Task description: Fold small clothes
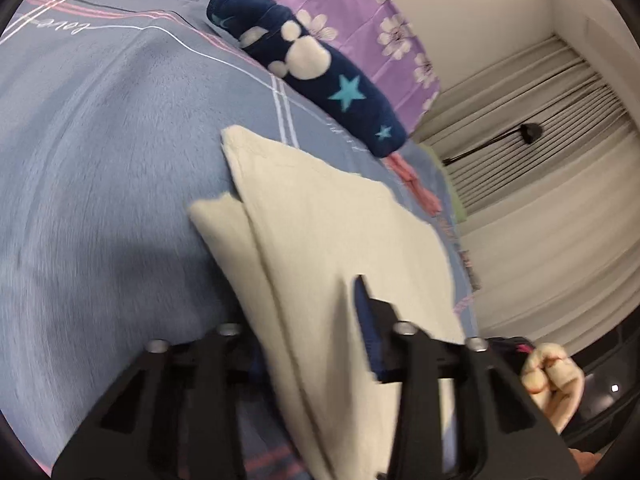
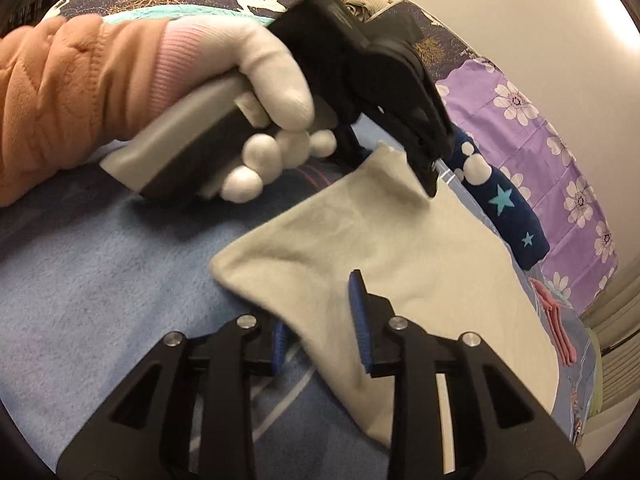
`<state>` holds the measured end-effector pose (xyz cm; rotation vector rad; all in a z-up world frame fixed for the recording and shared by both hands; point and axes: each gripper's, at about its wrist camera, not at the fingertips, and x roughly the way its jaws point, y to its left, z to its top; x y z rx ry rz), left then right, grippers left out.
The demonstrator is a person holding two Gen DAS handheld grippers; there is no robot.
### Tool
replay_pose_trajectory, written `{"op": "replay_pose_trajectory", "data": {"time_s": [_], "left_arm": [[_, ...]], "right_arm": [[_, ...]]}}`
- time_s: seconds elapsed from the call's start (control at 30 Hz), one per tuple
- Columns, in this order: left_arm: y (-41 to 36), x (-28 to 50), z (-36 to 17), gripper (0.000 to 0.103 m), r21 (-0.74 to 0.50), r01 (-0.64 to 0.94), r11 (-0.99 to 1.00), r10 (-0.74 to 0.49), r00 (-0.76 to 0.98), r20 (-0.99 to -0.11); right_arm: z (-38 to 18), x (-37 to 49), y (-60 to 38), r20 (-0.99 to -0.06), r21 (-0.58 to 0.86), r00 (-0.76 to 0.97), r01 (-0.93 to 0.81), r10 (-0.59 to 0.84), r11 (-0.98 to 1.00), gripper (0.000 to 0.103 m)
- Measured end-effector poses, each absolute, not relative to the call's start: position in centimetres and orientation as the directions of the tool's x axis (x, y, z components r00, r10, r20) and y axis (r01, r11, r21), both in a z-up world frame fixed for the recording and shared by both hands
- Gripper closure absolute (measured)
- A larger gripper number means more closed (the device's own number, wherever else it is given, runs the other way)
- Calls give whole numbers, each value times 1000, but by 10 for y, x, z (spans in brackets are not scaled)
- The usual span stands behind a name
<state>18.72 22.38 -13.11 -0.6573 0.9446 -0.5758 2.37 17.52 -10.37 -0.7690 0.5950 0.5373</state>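
Observation:
A cream cloth (image 1: 340, 220) (image 2: 400, 248) lies on the blue bedcover (image 1: 100, 160) (image 2: 100, 280). In the right wrist view my left gripper (image 2: 430, 184), held by a white-gloved hand (image 2: 272, 64), pinches the cloth's far corner and lifts it slightly. From the left wrist view the cloth drapes between the fingers of the left gripper (image 1: 316, 308) and hides the left finger. My right gripper (image 2: 320, 320) stands at the cloth's near edge. Its blue pads (image 2: 360, 312) are apart, with the cloth between them.
A rolled navy garment with stars and white dots (image 1: 320, 68) (image 2: 504, 208) lies beyond the cloth. A folded pink item (image 1: 420, 188) (image 2: 556, 320) sits near the bed's edge. Purple floral bedding (image 1: 360, 12) (image 2: 560, 120) borders the bedcover. An orange sleeve (image 2: 48, 100) reaches in from the left.

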Motion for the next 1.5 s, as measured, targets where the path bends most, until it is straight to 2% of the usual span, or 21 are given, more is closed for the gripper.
{"op": "replay_pose_trajectory", "data": {"time_s": [0.03,0.07,0.13,0.23,0.43,0.93,1.1,1.5], "left_arm": [[225,190,-134,83,-728,154,668,-700,464,-543],[227,192,-136,86,-741,149,655,-709,462,-533],[228,194,-136,86,-743,155,651,-712,463,-528],[224,192,-131,88,-712,163,683,-688,472,-552],[212,196,-115,89,-662,163,732,-641,494,-588],[167,196,-57,91,-580,224,783,-595,541,-594],[144,199,-40,91,-571,233,787,-587,565,-579],[50,214,-1,92,-481,273,833,-543,567,-619]], "right_arm": [[-105,29,175,-665,-474,713,-634,224,612,76],[-105,31,174,-669,-461,708,-635,228,620,77],[-100,35,168,-670,-434,703,-632,239,642,95],[-89,42,158,-675,-368,684,-638,278,676,99],[-73,38,146,-652,-317,690,-624,313,715,99],[-40,30,94,-576,-235,739,-559,350,795,99],[-27,31,59,-541,-165,759,-518,362,840,99],[-9,31,-48,-475,44,791,-417,386,908,99]]}}
